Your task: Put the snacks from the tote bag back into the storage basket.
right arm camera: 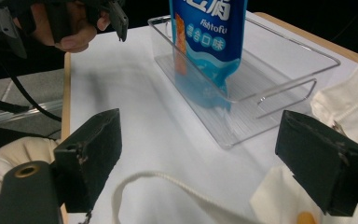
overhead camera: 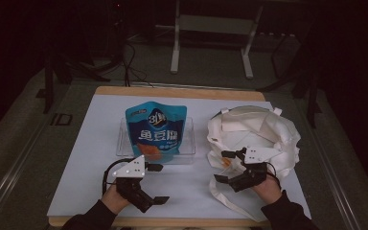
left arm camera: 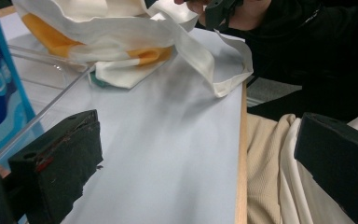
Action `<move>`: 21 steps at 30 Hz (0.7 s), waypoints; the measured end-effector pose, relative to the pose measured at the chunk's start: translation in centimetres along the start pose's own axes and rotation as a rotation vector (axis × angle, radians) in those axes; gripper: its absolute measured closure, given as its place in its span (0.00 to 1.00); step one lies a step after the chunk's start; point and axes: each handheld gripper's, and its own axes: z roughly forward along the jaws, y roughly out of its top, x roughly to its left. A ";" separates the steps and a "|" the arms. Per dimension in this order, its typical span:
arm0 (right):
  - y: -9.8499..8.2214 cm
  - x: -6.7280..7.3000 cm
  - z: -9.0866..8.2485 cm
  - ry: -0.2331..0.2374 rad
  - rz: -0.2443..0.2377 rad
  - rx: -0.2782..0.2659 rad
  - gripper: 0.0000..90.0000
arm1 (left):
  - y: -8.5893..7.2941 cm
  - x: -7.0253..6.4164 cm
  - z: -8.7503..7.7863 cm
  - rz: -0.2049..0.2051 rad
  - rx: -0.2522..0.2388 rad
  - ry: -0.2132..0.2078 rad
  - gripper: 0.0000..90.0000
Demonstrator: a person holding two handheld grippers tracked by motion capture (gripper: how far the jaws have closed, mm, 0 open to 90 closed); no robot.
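Tongs, left (overhead camera: 156, 183) and right (overhead camera: 226, 166), gape wide, empty.

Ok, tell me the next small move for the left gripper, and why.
Probably ease the left gripper forward toward the blue snack pouch standing in the clear tray. Its jaws are wide open and empty, short of the tray, while the right gripper sits at the white tote bag.

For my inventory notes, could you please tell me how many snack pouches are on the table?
1: the blue snack pouch stands in the clear tray, left of the cloth bag. Others may be hidden inside that bag.
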 end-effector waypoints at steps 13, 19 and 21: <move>-1.4 0.5 -0.9 -0.056 -0.009 0.016 0.16 | 0.3 0.0 2.5 0.029 0.019 -0.009 0.01; -2.2 0.7 -1.5 -0.087 -0.010 0.018 0.16 | -0.2 0.2 3.1 0.030 0.038 -0.014 0.01; -2.4 0.6 -1.6 -0.092 -0.007 0.008 0.16 | -0.4 0.2 3.1 0.028 0.032 -0.008 0.01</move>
